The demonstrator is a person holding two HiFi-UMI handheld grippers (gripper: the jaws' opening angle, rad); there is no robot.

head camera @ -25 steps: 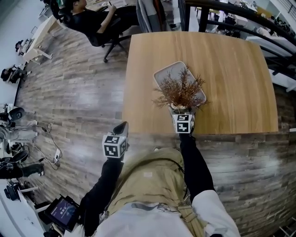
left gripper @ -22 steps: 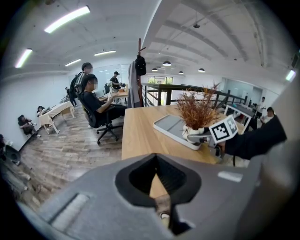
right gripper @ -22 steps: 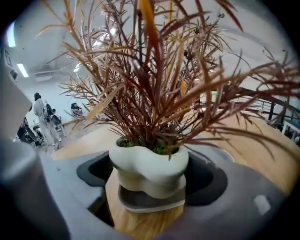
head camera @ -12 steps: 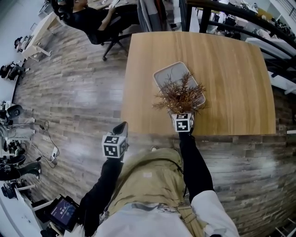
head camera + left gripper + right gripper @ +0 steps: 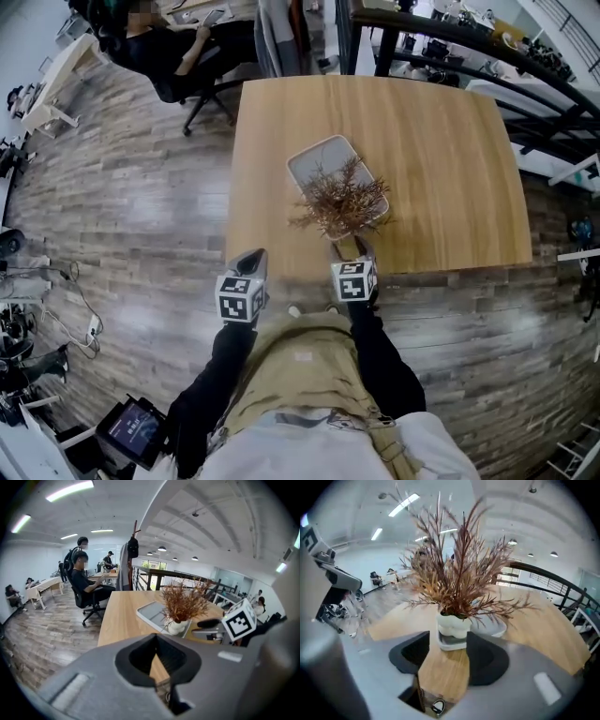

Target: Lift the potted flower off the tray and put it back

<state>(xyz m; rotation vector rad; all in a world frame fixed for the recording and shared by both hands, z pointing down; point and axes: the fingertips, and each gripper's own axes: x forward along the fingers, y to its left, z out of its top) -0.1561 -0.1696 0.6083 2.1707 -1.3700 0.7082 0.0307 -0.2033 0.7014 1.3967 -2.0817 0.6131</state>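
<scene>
The potted flower [image 5: 339,200], dry brown sprigs in a white pot [image 5: 452,629], stands on the near corner of the grey tray [image 5: 314,159] on the wooden table [image 5: 441,159]. My right gripper [image 5: 354,251] hovers at the table's near edge, just short of the pot. Its jaws have just been closing; they stand apart with only bare tabletop between them [image 5: 448,649], and the pot sits beyond the tips. My left gripper [image 5: 251,261] is off the table's near left corner, shut and empty [image 5: 157,639]. From it I see the pot [image 5: 178,626] on the tray [image 5: 150,611].
A person sits in an office chair [image 5: 159,47] on the wood floor beyond the table's far left corner. A black railing [image 5: 450,37] runs behind the table at the right. A small screen [image 5: 131,431] stands on the floor at lower left.
My right gripper has drawn back from the pot toward the table's near edge. The left gripper has shifted a little. The potted flower stays on the tray.
</scene>
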